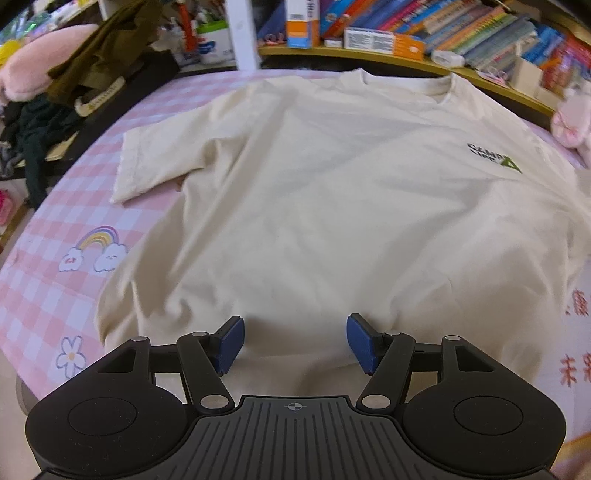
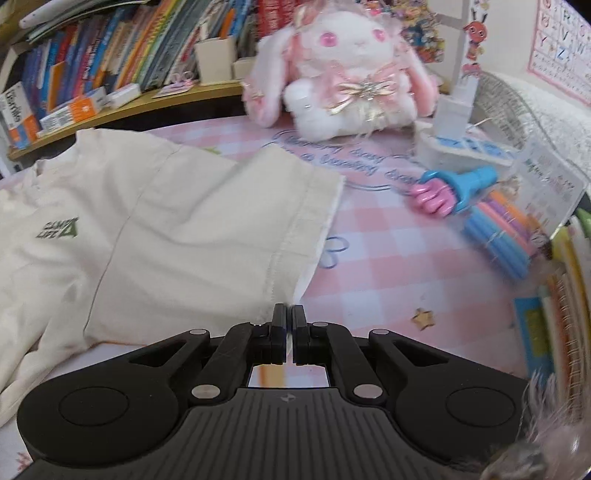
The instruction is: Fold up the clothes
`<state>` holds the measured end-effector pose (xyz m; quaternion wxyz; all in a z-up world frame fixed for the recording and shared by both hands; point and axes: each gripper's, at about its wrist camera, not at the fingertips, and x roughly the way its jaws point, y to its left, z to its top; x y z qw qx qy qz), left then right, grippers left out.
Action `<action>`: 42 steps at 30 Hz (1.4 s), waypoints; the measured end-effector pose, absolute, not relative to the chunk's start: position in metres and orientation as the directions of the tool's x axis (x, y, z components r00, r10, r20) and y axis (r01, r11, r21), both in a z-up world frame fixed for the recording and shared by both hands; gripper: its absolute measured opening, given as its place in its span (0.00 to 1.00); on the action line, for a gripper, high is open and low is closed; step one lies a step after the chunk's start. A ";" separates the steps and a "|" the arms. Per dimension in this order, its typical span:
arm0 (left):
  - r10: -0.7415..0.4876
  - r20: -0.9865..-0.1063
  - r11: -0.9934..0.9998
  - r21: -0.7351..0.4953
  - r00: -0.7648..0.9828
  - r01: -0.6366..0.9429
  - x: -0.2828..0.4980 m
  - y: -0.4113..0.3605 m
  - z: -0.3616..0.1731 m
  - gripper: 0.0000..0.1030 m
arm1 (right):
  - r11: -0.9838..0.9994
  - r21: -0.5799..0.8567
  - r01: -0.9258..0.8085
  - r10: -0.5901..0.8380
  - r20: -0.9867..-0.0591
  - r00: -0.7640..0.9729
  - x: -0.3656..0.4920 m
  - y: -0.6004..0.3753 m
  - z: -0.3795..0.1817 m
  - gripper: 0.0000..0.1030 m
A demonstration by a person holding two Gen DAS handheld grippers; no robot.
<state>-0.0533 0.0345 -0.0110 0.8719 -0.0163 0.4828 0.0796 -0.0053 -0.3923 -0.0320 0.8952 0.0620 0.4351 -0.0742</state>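
- A cream T-shirt (image 1: 314, 192) lies spread flat, front up, on a pink-and-white checked tablecloth (image 1: 48, 295), its collar toward the far edge and its hem at the near edge.
- A small green chest logo (image 1: 495, 157) sits on the shirt's right half as the left wrist view shows it.
- The left gripper (image 1: 294, 341) hovers over the hem near the near edge, its blue pads (image 1: 231, 343) standing apart with only flat cloth below them.
- The right gripper (image 2: 289, 332) has its jaws pressed together at the lower corner of the shirt's sleeve (image 2: 258, 206); whether cloth is pinched between them cannot be told.
- The cloth is printed with a rainbow (image 1: 98, 245) near its left edge.
- Behind the far edge runs a wooden shelf (image 1: 406, 62) packed with coloured books (image 1: 461, 26).
- A pink plush rabbit (image 2: 343, 66) sits at the far right of the table, with a blue-and-pink toy (image 2: 454, 188) and a bundle of pens (image 2: 502, 236) near the right edge.
- Dark clothes (image 1: 99, 55) are heaped beyond the left edge.
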 end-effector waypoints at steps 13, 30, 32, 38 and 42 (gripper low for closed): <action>0.133 -0.796 0.982 0.028 0.591 -0.184 -0.037 0.109 0.023 0.61 | 0.922 -0.090 0.376 -0.311 -0.749 0.585 0.023 -0.436 -0.039 0.02; 0.002 -0.802 0.839 -0.323 0.597 -0.437 0.035 0.285 -0.027 0.56 | 0.929 0.120 0.351 -0.125 -0.790 0.600 -0.058 -0.245 -0.005 0.31; 0.001 -0.801 0.860 -0.305 0.599 -0.409 0.044 0.284 -0.028 0.53 | 0.926 0.151 0.347 -0.094 -0.796 0.598 -0.069 -0.215 -0.005 0.33; -0.008 -0.789 0.900 -0.273 0.614 -0.340 0.062 0.289 -0.032 0.06 | 0.900 0.209 0.383 -0.049 -0.823 0.566 -0.096 -0.161 -0.014 0.36; 0.081 -0.723 0.933 -0.187 0.686 -0.308 0.082 0.307 -0.018 0.03 | 0.909 0.167 0.381 -0.081 -0.826 0.557 -0.102 -0.142 -0.017 0.36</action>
